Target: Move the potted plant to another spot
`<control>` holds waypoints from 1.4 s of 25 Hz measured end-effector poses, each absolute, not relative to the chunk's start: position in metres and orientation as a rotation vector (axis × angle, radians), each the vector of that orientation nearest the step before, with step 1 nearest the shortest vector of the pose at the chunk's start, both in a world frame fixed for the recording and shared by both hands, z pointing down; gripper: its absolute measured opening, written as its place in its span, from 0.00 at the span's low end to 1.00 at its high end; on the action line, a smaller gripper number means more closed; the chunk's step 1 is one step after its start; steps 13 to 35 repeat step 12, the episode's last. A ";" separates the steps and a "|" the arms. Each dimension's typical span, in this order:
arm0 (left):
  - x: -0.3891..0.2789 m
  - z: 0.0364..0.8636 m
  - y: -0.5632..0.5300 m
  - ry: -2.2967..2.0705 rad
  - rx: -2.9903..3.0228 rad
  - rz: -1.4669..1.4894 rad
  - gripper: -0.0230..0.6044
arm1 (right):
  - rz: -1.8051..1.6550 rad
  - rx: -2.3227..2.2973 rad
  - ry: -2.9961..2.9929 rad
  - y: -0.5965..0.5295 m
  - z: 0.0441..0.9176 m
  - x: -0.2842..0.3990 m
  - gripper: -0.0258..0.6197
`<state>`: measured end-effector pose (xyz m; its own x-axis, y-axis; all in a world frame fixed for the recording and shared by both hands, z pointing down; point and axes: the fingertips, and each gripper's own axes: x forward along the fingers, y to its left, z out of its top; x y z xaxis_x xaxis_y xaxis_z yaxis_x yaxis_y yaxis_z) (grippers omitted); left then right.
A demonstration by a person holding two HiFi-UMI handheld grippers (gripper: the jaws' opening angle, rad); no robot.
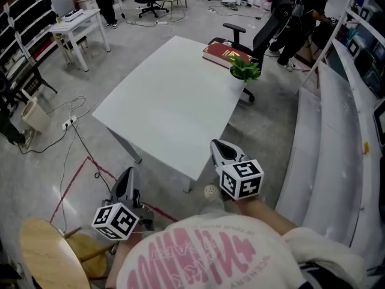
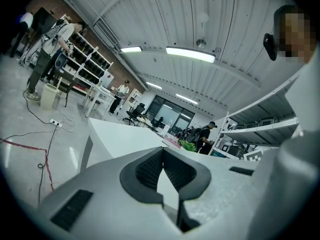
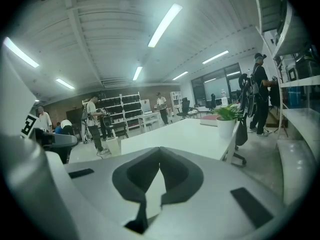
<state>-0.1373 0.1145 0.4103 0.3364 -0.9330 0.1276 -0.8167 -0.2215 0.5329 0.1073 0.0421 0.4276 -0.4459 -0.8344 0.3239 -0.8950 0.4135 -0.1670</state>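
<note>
A: Plant move status?
B: Not started. Left tongs [image 1: 128, 173] pressed together, empty, short of the surface [image 1: 168, 101]. Right tongs [image 1: 216, 144] also together, empty, by its near edge.
A: Plant?
B: Potted plant [image 1: 245, 71] at the far right edge, just beside a red book [image 1: 219, 53], well apart from both tongs. Reach, grip, lift and placing all remain.

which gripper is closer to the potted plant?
The right gripper, at the white table's near edge; the left gripper sits farther from the green potted plant.
</note>
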 end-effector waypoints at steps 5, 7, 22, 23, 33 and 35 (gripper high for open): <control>-0.137 0.413 0.112 -1.530 2.089 -0.303 0.04 | 0.466 1.531 -2.473 0.040 0.431 0.108 0.05; -0.138 0.412 0.112 -1.529 2.088 -0.303 0.04 | 0.467 1.532 -2.469 0.040 0.430 0.108 0.05; -0.139 0.412 0.113 -1.526 2.085 -0.303 0.04 | 0.471 1.530 -2.456 0.041 0.433 0.107 0.05; -0.139 0.412 0.113 -1.526 2.085 -0.303 0.04 | 0.471 1.530 -2.456 0.041 0.433 0.107 0.05; -0.139 0.412 0.113 -1.526 2.085 -0.303 0.04 | 0.471 1.530 -2.456 0.041 0.433 0.107 0.05; -0.139 0.412 0.113 -1.526 2.085 -0.303 0.04 | 0.471 1.530 -2.456 0.041 0.433 0.107 0.05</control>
